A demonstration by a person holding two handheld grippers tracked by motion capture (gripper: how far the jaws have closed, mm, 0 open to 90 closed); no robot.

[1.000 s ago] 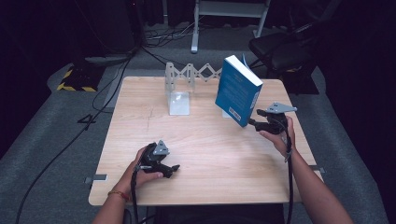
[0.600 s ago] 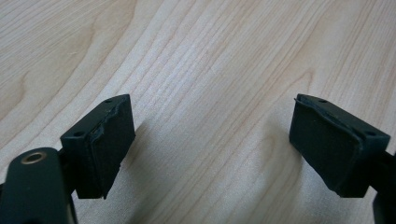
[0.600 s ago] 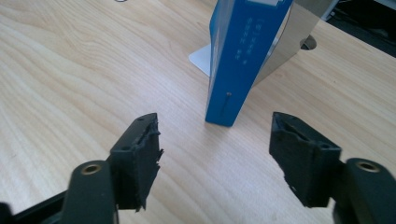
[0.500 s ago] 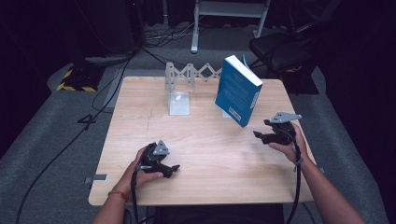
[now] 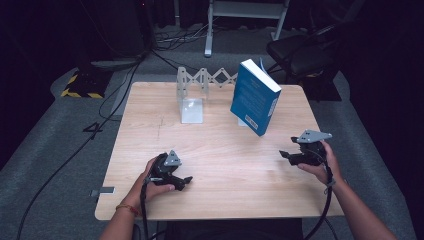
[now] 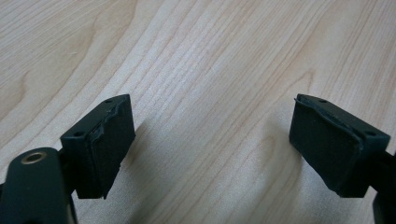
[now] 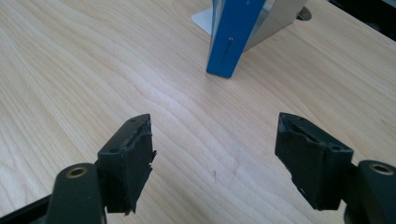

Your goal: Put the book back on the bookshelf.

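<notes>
1. The right gripper (image 5: 287, 156) has its fingers (image 7: 126, 161) spread wide and has just been opening them; bare wood shows between the pads and they hold nothing.
2. The left gripper (image 5: 186, 183) sits low over the near left part of the worktop (image 5: 225, 165), fingers (image 6: 105, 144) also well apart, only wood grain between them.
3. Out from the right gripper's fingers stands the blue book (image 5: 255, 97), well apart from both grippers, on the far right half of the worktop.
4. The book is a thick paperback with a plain blue cover, white page edges along the top and a small pale label low on the spine side. It stands on its bottom edge, tilted, with its top leaning away toward the far side.
5. In the right gripper view the book's blue spine (image 7: 233, 35) rises straight ahead of the fingers, with a grey metal plate (image 7: 280, 18) slanting behind it.
6. Left of the book stands a metal bookend (image 5: 191, 107), and behind it a zigzag folding rack (image 5: 205, 77) runs along the far edge.
</notes>
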